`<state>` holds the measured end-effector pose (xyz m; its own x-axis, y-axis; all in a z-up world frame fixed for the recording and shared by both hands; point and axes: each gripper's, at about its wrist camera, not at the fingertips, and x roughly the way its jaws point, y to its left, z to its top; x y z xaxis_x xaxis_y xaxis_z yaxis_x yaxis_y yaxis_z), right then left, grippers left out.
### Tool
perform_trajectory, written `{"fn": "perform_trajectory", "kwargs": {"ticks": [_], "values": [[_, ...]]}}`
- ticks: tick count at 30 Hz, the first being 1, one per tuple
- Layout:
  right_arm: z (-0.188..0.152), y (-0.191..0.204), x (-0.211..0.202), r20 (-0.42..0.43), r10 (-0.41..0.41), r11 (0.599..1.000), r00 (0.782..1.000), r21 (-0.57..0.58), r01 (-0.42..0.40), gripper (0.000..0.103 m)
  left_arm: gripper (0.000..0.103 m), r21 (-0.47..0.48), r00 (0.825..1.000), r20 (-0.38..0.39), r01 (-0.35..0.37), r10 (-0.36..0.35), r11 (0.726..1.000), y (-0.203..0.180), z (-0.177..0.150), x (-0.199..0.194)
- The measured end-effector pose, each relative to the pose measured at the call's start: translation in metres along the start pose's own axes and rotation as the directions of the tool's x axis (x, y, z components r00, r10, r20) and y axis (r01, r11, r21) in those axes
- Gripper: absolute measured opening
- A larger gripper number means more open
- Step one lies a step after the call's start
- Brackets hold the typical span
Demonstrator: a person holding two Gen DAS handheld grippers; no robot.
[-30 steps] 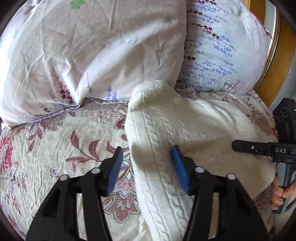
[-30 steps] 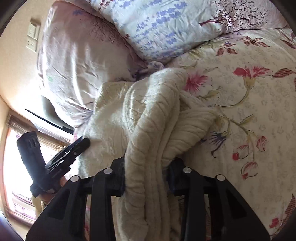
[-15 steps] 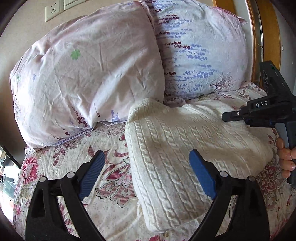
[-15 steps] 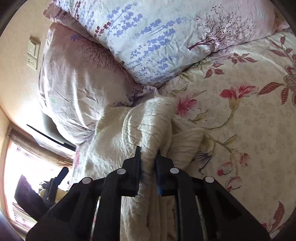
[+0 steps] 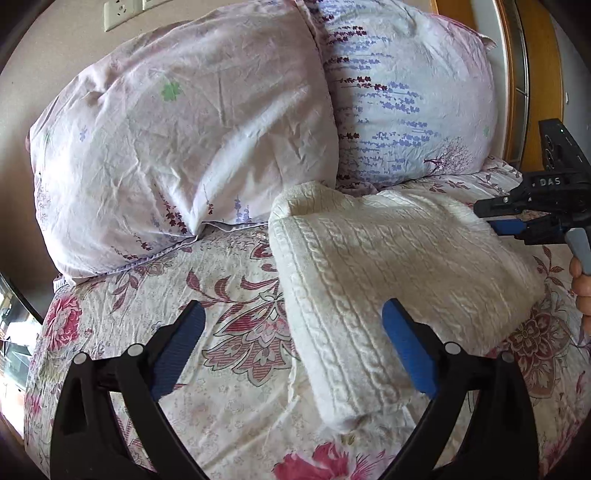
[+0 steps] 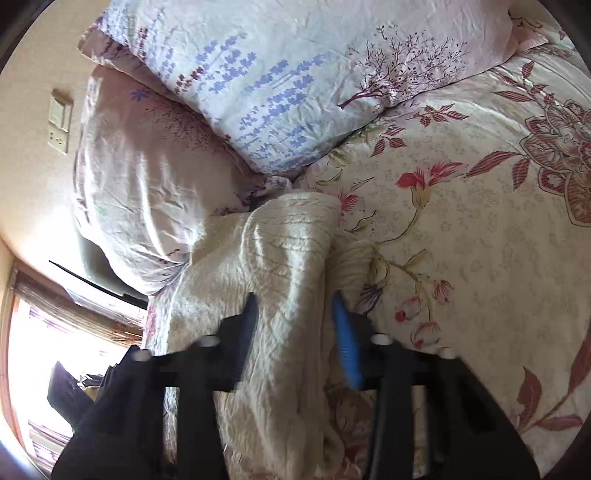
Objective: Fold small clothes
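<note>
- Cream cable-knit sweater (image 5: 388,273) lies folded on the floral bed (image 5: 229,398), top end just against the two pillows (image 5: 184,140).
- We see its long axis run from the pillows toward the left gripper (image 5: 291,336), slightly diagonal in the left view.
- Left gripper fingers (image 5: 404,347) have just been opening and stand wide, holding nothing; the sweater's near left edge sits between them, one finger over the knit, the other over bare bedspread.
- Right gripper (image 6: 299,332) has just been opening too; a raised ridge of knit is between the blurred fingers, pads look clear of it.
- Right gripper sits at the sweater's far right edge, so each hand covers one side; left looks nearer the bottom corner.
- Soft, wrinkled bedspread, so the knit may drag.
- Wall outlet (image 5: 118,14), wooden headboard frame (image 5: 535,74), bright window (image 6: 48,362) at the left.
</note>
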<state>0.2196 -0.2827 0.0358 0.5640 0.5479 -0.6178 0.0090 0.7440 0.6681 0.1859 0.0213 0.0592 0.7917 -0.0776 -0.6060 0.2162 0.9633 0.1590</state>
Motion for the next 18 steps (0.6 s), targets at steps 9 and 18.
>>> {"fn": "perform_trajectory", "kwargs": {"ticks": [9, 18], "values": [[-0.047, 0.014, 0.005, -0.081, -0.027, 0.995, 0.996, -0.098, 0.019, 0.027, 0.097, 0.115, 0.999, -0.031, 0.037, -0.033, 0.993, -0.009, -0.043, -0.01], [-0.057, 0.008, -0.002, -0.014, -0.113, 0.992, 0.993, -0.056, 0.112, 0.02, 0.096, -0.061, 0.985, -0.171, -0.043, 0.032, 0.997, 0.019, -0.04, 0.022]]}}
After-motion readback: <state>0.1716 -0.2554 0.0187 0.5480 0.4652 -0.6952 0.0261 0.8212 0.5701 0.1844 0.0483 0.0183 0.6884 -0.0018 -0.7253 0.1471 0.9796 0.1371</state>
